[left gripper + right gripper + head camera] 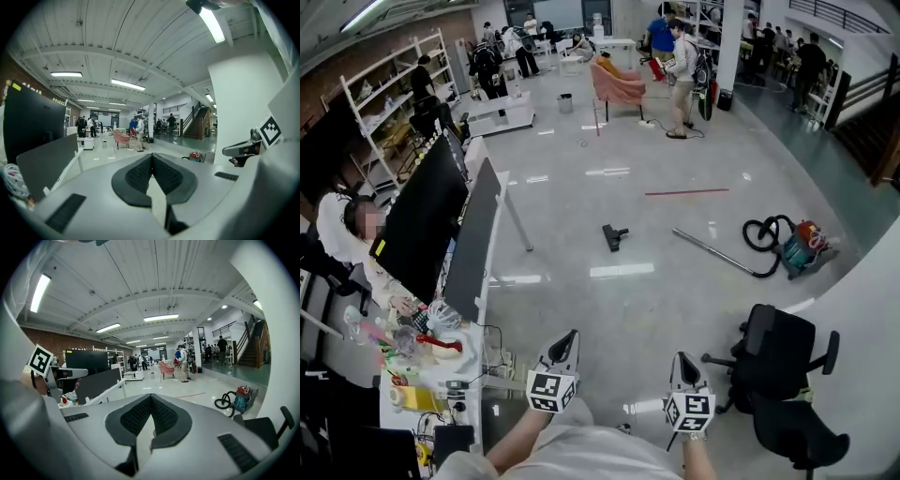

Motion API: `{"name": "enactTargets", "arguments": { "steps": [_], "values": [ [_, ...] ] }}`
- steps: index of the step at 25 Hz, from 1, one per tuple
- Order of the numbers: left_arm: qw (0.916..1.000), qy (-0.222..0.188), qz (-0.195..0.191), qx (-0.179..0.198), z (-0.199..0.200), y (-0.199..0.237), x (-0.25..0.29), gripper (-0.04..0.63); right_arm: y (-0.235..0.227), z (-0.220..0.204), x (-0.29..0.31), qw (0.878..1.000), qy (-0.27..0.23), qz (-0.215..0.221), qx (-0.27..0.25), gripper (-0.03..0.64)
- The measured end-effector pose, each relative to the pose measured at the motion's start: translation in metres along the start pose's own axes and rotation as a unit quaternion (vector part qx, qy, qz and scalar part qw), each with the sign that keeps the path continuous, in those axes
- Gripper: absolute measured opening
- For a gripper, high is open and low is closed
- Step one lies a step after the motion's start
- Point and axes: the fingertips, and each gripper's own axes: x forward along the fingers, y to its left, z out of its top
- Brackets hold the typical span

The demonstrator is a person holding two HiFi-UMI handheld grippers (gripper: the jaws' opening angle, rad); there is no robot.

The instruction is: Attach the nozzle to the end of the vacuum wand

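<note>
Low in the head view we carry the left gripper [567, 339] and right gripper [681, 362], jaws together and empty, well short of the nozzle [615, 236] and wand [720, 253] lying apart on the floor [581, 187] mid-frame, so we judge the next move is to approach and open

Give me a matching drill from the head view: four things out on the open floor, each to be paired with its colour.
Things:
1. nozzle
2. vacuum wand
3. vacuum canister
4. armchair

Colours:
A. pink
B. silver
C. teal with a red top
D. black

Pairs: 1-D, 2-B, 3-C, 4-A
</note>
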Motion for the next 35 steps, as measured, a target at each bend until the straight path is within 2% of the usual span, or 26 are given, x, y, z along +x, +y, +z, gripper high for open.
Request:
{"name": "enactTargets", "arguments": {
  "steps": [3,8,14,20,23,29,35],
  "values": [
    [0.9999,0.012,-0.01,0.003,-0.009,0.003,0.007,0.009,-0.001,-0.007,0.01,1.0,0.022,0.006,0.002,0.002],
    [0.9996,0.021,-0.014,-0.013,-0.018,0.041,0.052,0.009,-0.001,-0.011,0.062,0.998,0.061,0.013,-0.016,0.002],
    [0.9982,0.033,-0.039,-0.033,-0.015,0.098,0.12,0.009,0.009,0.008,0.131,0.997,0.077,-0.021,-0.017,0.002],
    [0.9962,0.022,-0.084,0.0,0.0,0.138,0.193,0.009,0.008,0.027,0.194,0.996,0.074,-0.053,-0.001,0.002],
    [0.9958,0.031,-0.085,-0.012,-0.001,0.157,0.216,0.009,0.0,0.032,0.214,0.994,0.079,-0.074,0.0,0.002],
    [0.9935,0.057,-0.093,-0.031,-0.013,0.164,0.267,0.009,-0.036,0.034,0.249,0.992,0.091,-0.09,0.012,0.002],
    [0.9943,0.055,-0.09,-0.019,0.006,0.144,0.338,0.009,-0.103,0.038,0.308,0.992,0.096,-0.079,0.024,0.002]
  ]
}}
